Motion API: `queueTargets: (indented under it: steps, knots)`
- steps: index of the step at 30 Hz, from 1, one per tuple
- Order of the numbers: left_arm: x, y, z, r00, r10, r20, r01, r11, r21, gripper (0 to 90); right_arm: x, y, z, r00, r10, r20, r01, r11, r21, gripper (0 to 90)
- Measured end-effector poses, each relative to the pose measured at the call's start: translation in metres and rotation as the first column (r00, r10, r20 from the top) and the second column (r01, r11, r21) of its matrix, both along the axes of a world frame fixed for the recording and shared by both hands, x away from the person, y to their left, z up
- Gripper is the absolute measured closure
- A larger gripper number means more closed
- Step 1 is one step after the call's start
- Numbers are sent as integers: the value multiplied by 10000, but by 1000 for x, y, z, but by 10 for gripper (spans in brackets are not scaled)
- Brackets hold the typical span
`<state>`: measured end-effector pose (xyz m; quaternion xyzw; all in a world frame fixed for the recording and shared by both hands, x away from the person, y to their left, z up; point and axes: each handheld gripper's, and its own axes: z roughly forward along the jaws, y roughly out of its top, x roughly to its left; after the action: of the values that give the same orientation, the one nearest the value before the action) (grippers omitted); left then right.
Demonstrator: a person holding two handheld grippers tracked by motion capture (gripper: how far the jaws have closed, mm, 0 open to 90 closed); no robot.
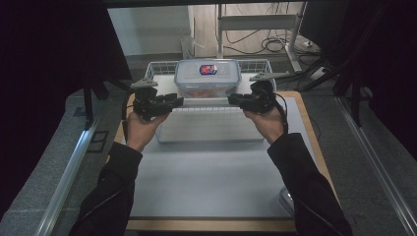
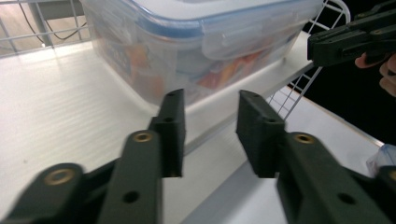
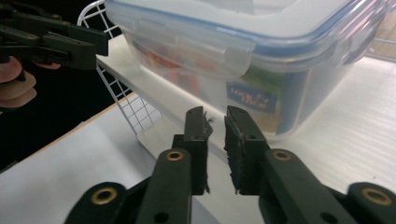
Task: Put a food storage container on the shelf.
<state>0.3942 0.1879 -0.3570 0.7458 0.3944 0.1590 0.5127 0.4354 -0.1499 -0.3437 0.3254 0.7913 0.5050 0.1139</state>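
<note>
A clear plastic container (image 1: 207,78) with a blue-rimmed snap-on lid stands in a white wire basket (image 1: 162,66) at the far edge of the desk (image 1: 211,187). The basket rests on a white tray-like base (image 1: 209,129) on the desk surface. A red and blue label sits on the container lid. Through the clear walls in the left gripper view, orange and blue contents show as a blur.

The left gripper (image 1: 178,101) is held level at the left front corner of the basket, jaws pointing inward toward the container. In the left gripper view, its jaws stand moderately apart with nothing between them; the container (image 2: 196,46) lies just beyond the tips.

The right gripper (image 1: 233,100) is held level at the right front corner, jaws pointing inward toward the left gripper. In the right gripper view, its jaws stand narrowly apart with a slim gap and no object between the pads. The container (image 3: 252,60) stands just beyond the jaw tips, and the basket's wire grid (image 3: 135,114) shows to the left.

Neither gripper touches the container. Both of the person's dark sleeves enter from the near edge of the desk.
</note>
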Motion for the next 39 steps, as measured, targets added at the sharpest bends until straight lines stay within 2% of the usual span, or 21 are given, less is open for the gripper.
queueTargets:
  steps: [1, 2, 6, 7, 9, 10, 14, 17, 23, 27, 36, 39]
  knots:
    - [0, 0, 0, 10000, 0, 0, 0, 10000, 0, 553, 0, 0, 0, 10000, 0, 0, 0, 10000, 0, 753]
    - [-3, 0, 0, 10000, 0, 46, -1, 9998, 209, 553, -1, 0, 0, 10000, -2, -53, 2, 10000, 13, 731]
    - [-14, -1, -1, 9995, -80, 294, 64, 9984, 557, 456, -6, -1, -2, 10000, 35, -12, -35, 10000, -66, 643]
    - [-17, -1, -2, 9993, -98, 362, 76, 9981, 605, 406, -9, -2, -2, 10000, 59, 68, -58, 9999, -160, 605]
    - [-22, -1, -3, 9991, -182, 385, 156, 9977, 664, 375, -11, -2, -2, 9999, 81, 132, -79, 9998, -188, 589]
    - [-28, -1, -7, 9987, -212, 471, 171, 9963, 840, 359, -14, -3, -2, 9998, 125, 166, -121, 9996, -255, 553]
    - [-37, -2, -12, 9987, -150, 492, 93, 9933, 1149, 310, -21, -4, -6, 9994, 179, 289, -166, 9989, -444, 512]
    - [-42, -1, -15, 9988, -107, 484, 48, 9928, 1193, 287, -24, -6, -7, 9992, 216, 334, -197, 9983, -549, 493]
    - [-58, 5, -22, 9999, -53, 133, 43, 9968, 797, 238, -36, -9, -13, 9984, 342, 445, -301, 9955, -898, 418]
    - [-68, 6, -27, 9999, -27, 143, 16, 9972, 743, 201, -45, -12, -17, 9980, 415, 468, -365, 9939, -1045, 373]
    - [-87, 0, -41, 9996, -219, 169, 202, 9952, 955, 116, -64, -17, -25, 9970, 563, 533, -494, 9911, -1238, 276]
    - [-95, -5, -50, 9991, -393, 187, 370, 9934, 1090, 102, -71, -19, -30, 9966, 623, 533, -549, 9900, -1300, 227]
